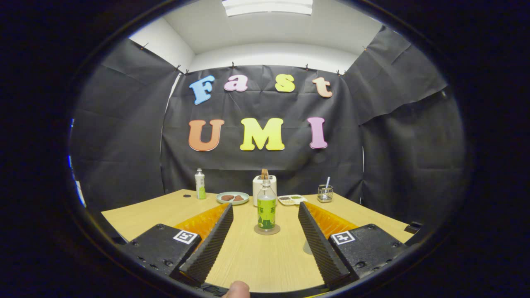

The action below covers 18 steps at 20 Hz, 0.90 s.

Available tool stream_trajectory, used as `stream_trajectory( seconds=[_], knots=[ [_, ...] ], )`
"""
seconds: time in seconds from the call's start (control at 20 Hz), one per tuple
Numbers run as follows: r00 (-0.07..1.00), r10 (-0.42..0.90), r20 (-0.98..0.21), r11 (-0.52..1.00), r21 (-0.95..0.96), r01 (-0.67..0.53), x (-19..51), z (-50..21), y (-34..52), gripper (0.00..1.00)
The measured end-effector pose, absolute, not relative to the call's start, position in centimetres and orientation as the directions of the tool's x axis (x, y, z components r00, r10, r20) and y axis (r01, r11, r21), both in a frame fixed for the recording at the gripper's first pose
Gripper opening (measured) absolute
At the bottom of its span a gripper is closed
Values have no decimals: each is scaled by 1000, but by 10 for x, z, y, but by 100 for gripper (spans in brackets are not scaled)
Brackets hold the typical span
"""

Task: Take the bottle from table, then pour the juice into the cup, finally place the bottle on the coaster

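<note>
Black-draped booth, light wooden table (136, 221) running away from the gripper (265, 211). Fingers spread wide, nothing between the pads, both hovering low over the tabletop.

Key relation: the bottle (266, 207) sits dead ahead, on the centreline between the two fingers and just beyond their tips. Upright, long axis vertical, so square to a horizontal pinch. It stands on a small round disc, which looks like the coaster (267, 230). Clear body with a green label, liquid level hard to read from here. Gap on either side of the bottle looks roughly even, left finger (215, 240) and right finger (316, 240) about equally far off.

Judgement: either the bottle is already parked at the end of the task, or a straight push forward along the finger axis would bring it between the pads with no sideways correction. Risk on approach is a fingertip clipping the base and tipping it, since it is tall and narrow.

Cup: can't pick it out with confidence. Directly behind the bottle is a pale box-like thing (265, 184), partly hidden.

Further back: a second small bottle (200, 183) off to the left, a plate (232, 198), a small divided tray (291, 200), a wire holder (325, 193) on the right. All well apart from the target. A fingertip (237, 288) of the person shows at the gripper's rear.
</note>
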<state>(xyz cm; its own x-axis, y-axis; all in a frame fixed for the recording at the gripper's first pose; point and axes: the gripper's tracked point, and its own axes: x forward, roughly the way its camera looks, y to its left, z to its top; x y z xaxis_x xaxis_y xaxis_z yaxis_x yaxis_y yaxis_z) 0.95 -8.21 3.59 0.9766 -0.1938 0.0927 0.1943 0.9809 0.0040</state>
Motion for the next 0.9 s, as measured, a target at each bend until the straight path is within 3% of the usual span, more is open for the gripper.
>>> stream_trajectory(
  seconds=[0.9],
  knots=[
    [978,-190,91,982,16,189,9,38,-85,100]
  ],
)
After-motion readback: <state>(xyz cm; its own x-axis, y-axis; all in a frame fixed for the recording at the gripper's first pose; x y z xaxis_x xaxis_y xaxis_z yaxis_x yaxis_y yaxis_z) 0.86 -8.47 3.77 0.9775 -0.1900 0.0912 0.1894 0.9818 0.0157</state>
